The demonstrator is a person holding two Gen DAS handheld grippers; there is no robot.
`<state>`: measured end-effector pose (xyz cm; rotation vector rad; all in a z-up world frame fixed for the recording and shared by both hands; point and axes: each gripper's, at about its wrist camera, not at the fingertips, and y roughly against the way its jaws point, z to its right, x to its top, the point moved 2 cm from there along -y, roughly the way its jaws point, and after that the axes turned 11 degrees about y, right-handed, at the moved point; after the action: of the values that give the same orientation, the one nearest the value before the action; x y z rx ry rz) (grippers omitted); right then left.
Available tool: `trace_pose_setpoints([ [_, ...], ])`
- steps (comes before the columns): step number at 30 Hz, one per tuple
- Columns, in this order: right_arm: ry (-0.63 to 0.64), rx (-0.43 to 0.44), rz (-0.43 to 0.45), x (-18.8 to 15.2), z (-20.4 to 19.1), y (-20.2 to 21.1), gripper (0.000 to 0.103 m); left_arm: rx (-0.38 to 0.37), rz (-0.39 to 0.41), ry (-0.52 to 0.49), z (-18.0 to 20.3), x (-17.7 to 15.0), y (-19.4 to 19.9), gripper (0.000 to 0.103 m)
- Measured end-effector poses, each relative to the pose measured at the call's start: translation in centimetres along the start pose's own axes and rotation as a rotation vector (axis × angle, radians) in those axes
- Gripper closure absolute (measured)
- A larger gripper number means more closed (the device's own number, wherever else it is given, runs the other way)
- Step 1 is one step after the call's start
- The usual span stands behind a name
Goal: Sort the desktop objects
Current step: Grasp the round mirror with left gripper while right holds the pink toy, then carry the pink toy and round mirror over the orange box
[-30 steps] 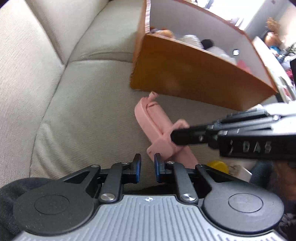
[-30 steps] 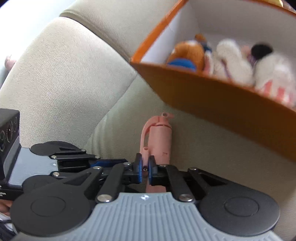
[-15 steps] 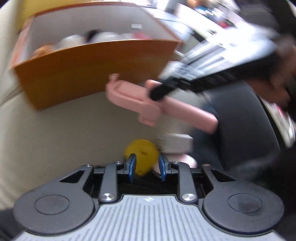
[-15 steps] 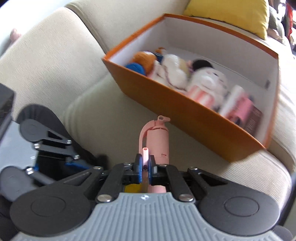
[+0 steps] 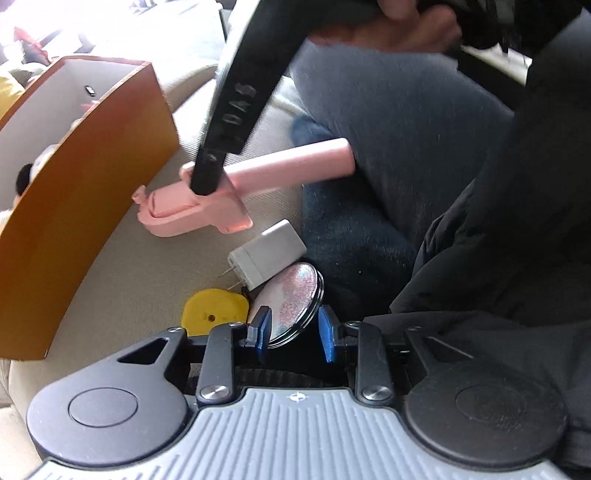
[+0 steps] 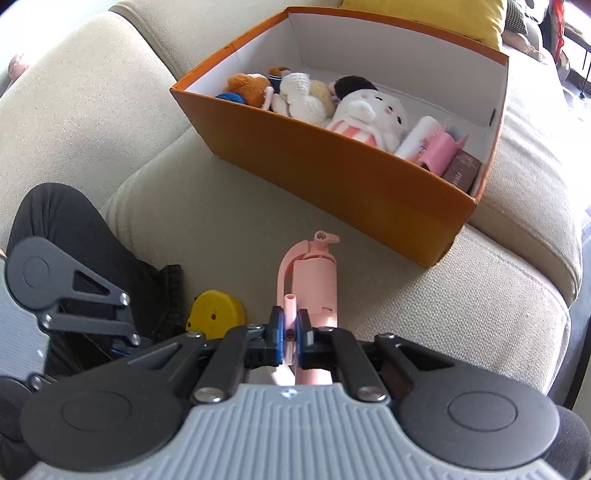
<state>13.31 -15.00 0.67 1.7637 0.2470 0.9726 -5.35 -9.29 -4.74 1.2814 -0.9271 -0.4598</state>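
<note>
Right gripper [image 6: 290,334] pinching a thin tab of the pink selfie stick [image 6: 314,280], lower centre of the right wrist view; jaws pressed nearly together on it. Stick's head points toward the orange box [image 6: 332,166], upper centre, its long front wall between stick and contents. In the left wrist view the stick [image 5: 266,173] runs across mid-frame, its far end touching a grey trouser leg [image 5: 406,129]; the black arm of the right gripper comes down on it from above.

Left gripper [image 5: 293,328], bottom centre: jaws spread, a round mirror [image 5: 291,299] with a speckled pink face tilted between them, edge just beside the left pad. Contact uncertain.

White charger plug [image 5: 267,254] lies on the mirror's upper rim, prongs toward the left. Yellow tape measure [image 5: 216,310] just left of the mirror on the beige sofa cushion [image 5: 147,266].

Box holds plush toys [image 6: 362,107], a pink pouch [image 6: 439,151], and a brown booklet [image 6: 461,171] at its right end. Yellow pillow [image 6: 424,11] behind it.
</note>
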Motion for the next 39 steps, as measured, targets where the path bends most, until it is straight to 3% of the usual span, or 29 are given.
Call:
trace_pose_setpoints([
  [13,0.002,0.010,-0.013,-0.7,0.2,-0.4,0.097,0.025,-0.022,0.014,0.1,0.5,-1.4,0.071],
  [22,0.030,-0.015,-0.038,-0.5,-0.2,-0.4,0.097,0.059,0.012,0.041,0.0,-0.1,-0.4,0.080],
  [30,0.099,-0.043,-0.056,0.6,-1.3,-0.5,0.097,0.018,0.096,0.309,-3.7,-1.0,1.7,0.086],
  [34,0.157,-0.064,-0.079,1.4,-2.2,-0.6,0.097,0.007,0.157,0.365,-4.7,-1.6,3.7,0.089],
  [39,0.257,-0.091,-0.089,3.1,-3.3,0.3,0.097,0.049,0.235,0.407,-5.9,-1.8,6.4,0.089],
])
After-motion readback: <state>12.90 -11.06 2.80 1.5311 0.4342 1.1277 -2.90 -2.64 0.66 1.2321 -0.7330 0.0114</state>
